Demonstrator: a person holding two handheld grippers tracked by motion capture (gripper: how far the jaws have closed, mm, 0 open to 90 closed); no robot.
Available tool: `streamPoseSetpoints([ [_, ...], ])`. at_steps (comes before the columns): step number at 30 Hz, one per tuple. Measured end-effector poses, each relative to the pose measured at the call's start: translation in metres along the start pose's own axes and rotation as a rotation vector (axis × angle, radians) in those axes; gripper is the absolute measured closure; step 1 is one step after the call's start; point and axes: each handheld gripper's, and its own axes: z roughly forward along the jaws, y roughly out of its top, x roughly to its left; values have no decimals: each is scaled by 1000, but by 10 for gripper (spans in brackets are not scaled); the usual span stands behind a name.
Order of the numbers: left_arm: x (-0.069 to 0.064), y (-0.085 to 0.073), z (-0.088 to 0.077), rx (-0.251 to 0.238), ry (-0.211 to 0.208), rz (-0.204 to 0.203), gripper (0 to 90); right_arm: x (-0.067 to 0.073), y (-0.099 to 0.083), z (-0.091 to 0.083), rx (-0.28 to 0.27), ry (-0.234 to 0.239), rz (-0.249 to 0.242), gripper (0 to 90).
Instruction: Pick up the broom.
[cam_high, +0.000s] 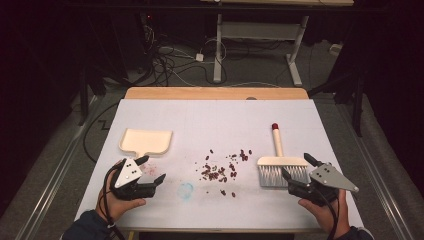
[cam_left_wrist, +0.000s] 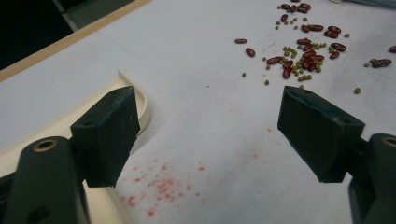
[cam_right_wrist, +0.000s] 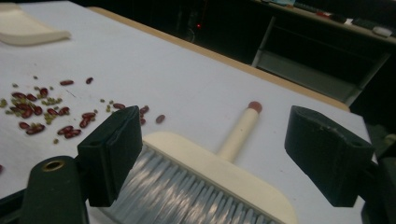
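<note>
The sweeping has not begun: the beans (cam_high: 222, 170) lie scattered mid-bench, between the dustpan (cam_high: 146, 141) at the left and the brush (cam_high: 280, 165) at the right. The left tongs (cam_high: 150, 172) hang spread and empty just beside the dustpan's handle end. The right tongs (cam_high: 296, 169) gape over the brush's bristles, gripping nothing; picking up both tools, sweeping and collecting all remain.
</note>
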Motion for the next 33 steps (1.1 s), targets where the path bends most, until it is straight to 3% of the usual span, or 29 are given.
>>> streamPoseSetpoints([
  [1,-1,1,2,5,0,7,202,1,0,0,0,-3,-16,195],
  [6,-5,1,9,34,-15,31,202,-2,-1,3,29,-25,-1,194],
  [7,-5,0,10,36,-14,51,202,-2,-1,4,34,-30,-5,196],
  [14,-8,0,14,58,-27,59,204,-8,8,14,85,-25,6,220],
  [15,-9,0,15,64,-28,64,207,-15,14,21,130,-6,9,240],
  [17,-12,0,17,80,-35,76,207,-21,22,32,196,-29,21,243],
  [20,-14,0,19,93,-44,82,207,-33,35,54,273,-15,75,243],
  [21,-14,1,19,94,-45,82,207,-33,35,54,273,-15,75,243],
  [22,-14,1,19,99,-51,74,209,-41,43,75,352,-25,112,239],
  [24,-13,0,20,96,-50,82,211,-50,46,101,456,-23,156,236],
  [29,-13,-2,18,100,-55,83,212,-64,26,154,615,-3,259,323],
  [31,-13,-4,17,104,-64,73,212,-60,19,166,666,-7,231,353],
  [33,-13,-5,15,111,-50,93,214,-55,14,173,712,8,196,427],
])
